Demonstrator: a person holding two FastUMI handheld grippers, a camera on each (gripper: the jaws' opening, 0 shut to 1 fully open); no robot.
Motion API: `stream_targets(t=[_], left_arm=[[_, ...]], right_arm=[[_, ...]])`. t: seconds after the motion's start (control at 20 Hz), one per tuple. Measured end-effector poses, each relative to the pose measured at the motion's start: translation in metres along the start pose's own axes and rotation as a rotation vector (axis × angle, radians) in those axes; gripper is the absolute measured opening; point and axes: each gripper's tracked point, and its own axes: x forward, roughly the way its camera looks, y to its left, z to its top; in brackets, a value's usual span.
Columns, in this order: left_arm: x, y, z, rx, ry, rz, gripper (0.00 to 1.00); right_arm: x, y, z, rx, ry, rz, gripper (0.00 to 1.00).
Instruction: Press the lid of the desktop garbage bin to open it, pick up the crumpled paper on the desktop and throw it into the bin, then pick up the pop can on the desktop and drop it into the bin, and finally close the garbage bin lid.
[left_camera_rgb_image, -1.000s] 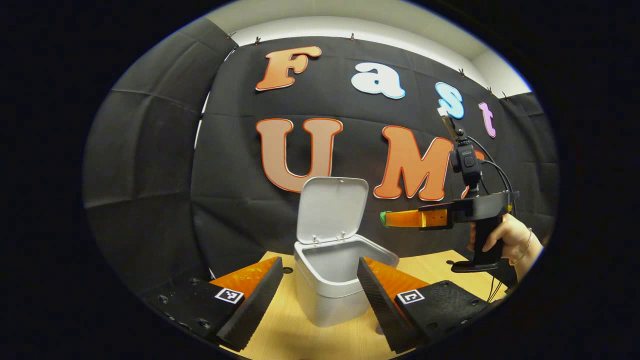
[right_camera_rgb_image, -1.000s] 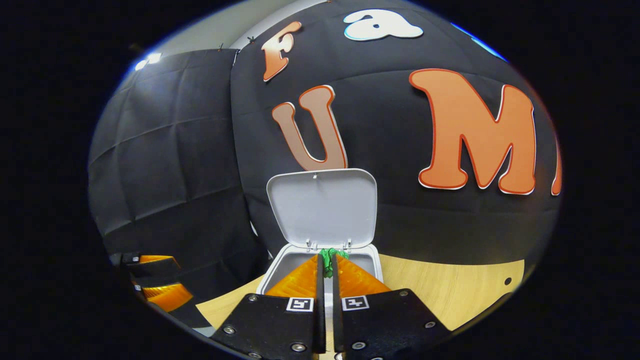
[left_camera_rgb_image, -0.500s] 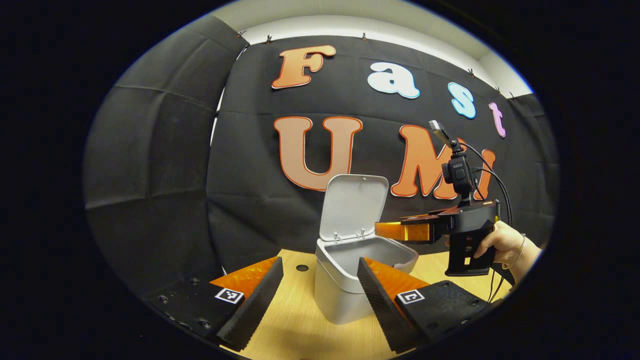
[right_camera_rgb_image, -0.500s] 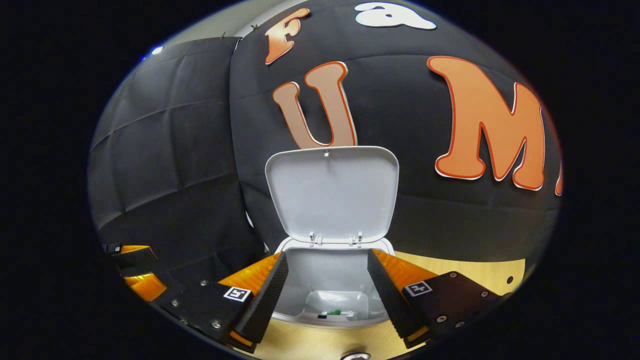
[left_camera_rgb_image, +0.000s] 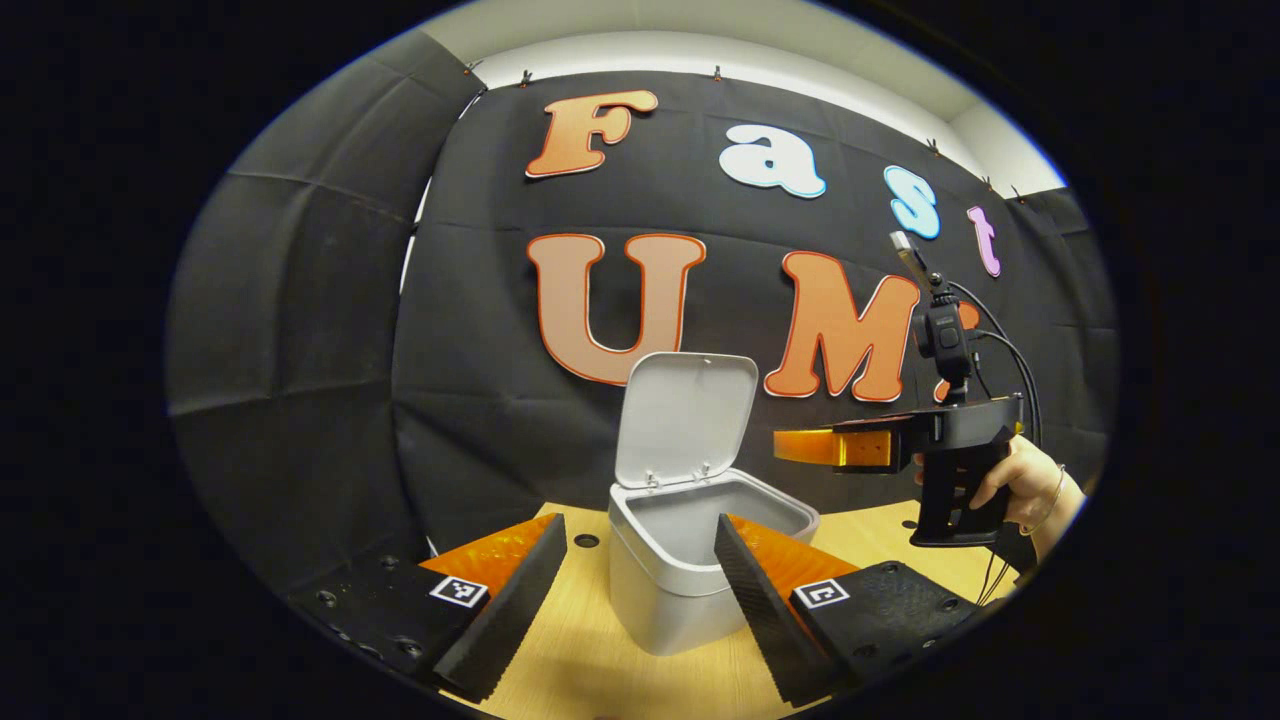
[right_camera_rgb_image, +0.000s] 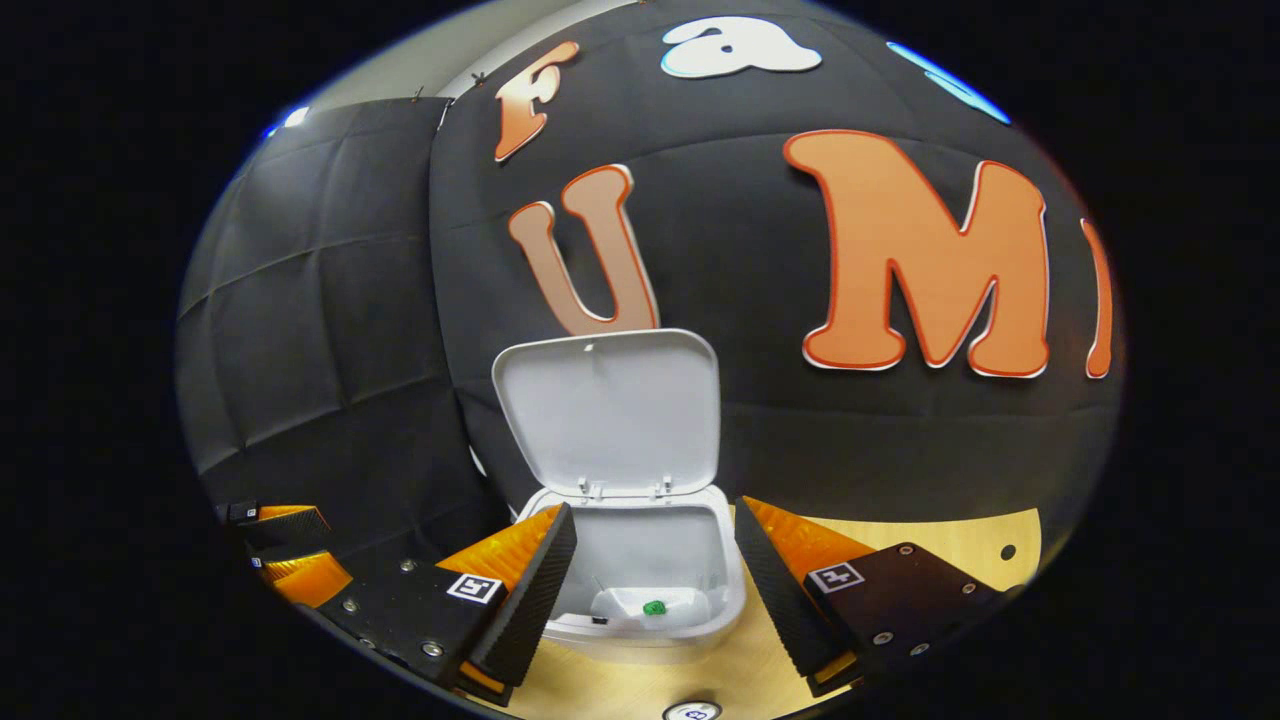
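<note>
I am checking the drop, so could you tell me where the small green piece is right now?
In the right gripper view, the green piece lies on the floor of the open bin, below the raised lid and between the right gripper fingers.

Light wooden table (left_camera_rgb_image: 880, 530), small dark holes; black cloth wall (left_camera_rgb_image: 300, 330) behind.

The bin (left_camera_rgb_image: 668, 590) stands on the table (left_camera_rgb_image: 600, 670), lid (left_camera_rgb_image: 685, 418) upright, between the left gripper's (left_camera_rgb_image: 640, 610) spread fingers. The right gripper (left_camera_rgb_image: 800, 446) hovers beside it.
</note>
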Motion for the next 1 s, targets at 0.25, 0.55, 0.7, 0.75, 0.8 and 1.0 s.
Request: stream_targets(t=[0.25, 0.55, 0.7, 0.75, 0.8, 1.0], left_arm=[[0.015, -0.037, 0.003, 0.024, -0.004, -0.057, 0.95], [0.030, -0.087, 0.007, 0.021, -0.012, -0.120, 0.95], [0.032, -0.112, 0.006, 0.016, -0.015, -0.155, 0.95], [0.034, -0.121, 0.005, 0.021, -0.016, -0.164, 0.95], [0.035, -0.128, 0.003, 0.026, -0.013, -0.172, 0.94], [0.036, -0.157, -0.005, 0.035, -0.002, -0.206, 0.95]], right_arm=[[-0.046, -0.061, 0.010, 0.037, -0.046, -0.113, 0.95], [-0.122, -0.132, 0.009, 0.052, -0.113, -0.270, 0.95], [-0.164, -0.164, -0.002, 0.072, -0.137, -0.349, 0.95], [-0.177, -0.171, -0.006, 0.084, -0.149, -0.369, 0.95], [-0.188, -0.178, -0.011, 0.090, -0.159, -0.389, 0.95], [-0.224, -0.210, -0.038, 0.098, -0.163, -0.490, 0.95]])
